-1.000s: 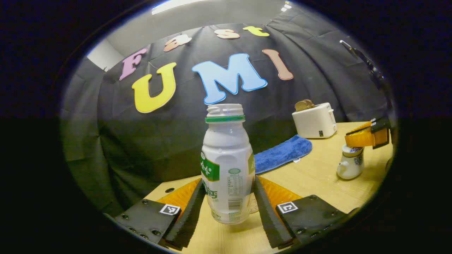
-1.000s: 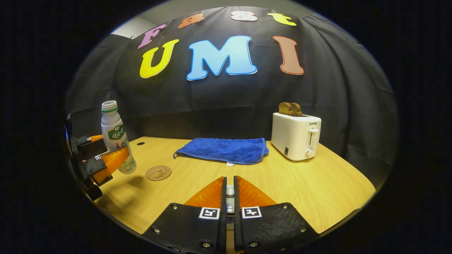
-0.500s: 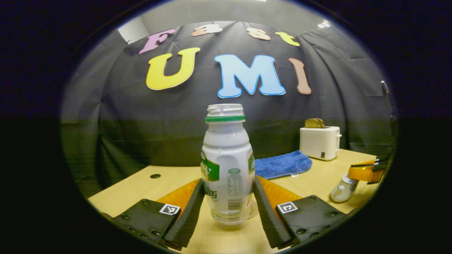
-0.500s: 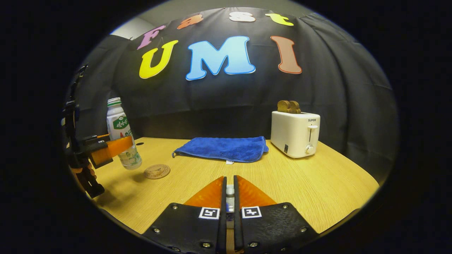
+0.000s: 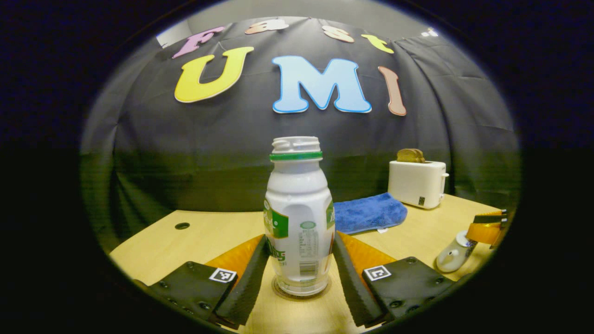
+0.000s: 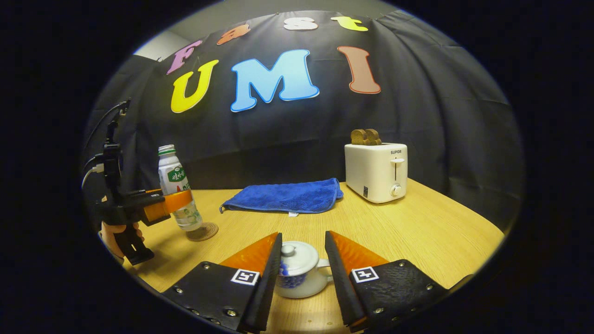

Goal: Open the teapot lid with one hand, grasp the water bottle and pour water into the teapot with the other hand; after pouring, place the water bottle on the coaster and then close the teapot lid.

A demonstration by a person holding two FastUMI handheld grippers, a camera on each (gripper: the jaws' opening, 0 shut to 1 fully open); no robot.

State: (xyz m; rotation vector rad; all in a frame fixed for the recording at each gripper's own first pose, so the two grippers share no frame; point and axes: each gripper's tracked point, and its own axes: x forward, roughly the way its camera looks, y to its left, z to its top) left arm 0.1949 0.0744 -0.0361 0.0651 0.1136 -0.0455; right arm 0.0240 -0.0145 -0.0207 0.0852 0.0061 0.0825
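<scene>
Between my left gripper's [image 5: 299, 273] clamping fingers stands the uncapped white water bottle [image 5: 298, 218] on its coaster [image 6: 203, 231]; my right gripper [image 6: 302, 269], fingers apart, straddles the lidded teapot [image 6: 297, 274].

The water bottle [image 5: 297, 218] has a wrapper with green print, fine lines and a barcode, all too small for me to make out. A short dark brand word sits high on the toaster's [image 6: 376, 171] front. Square black-and-white coded markers sit on the left tongs [image 5: 299, 236] and the right tongs [image 6: 302, 233].
</scene>
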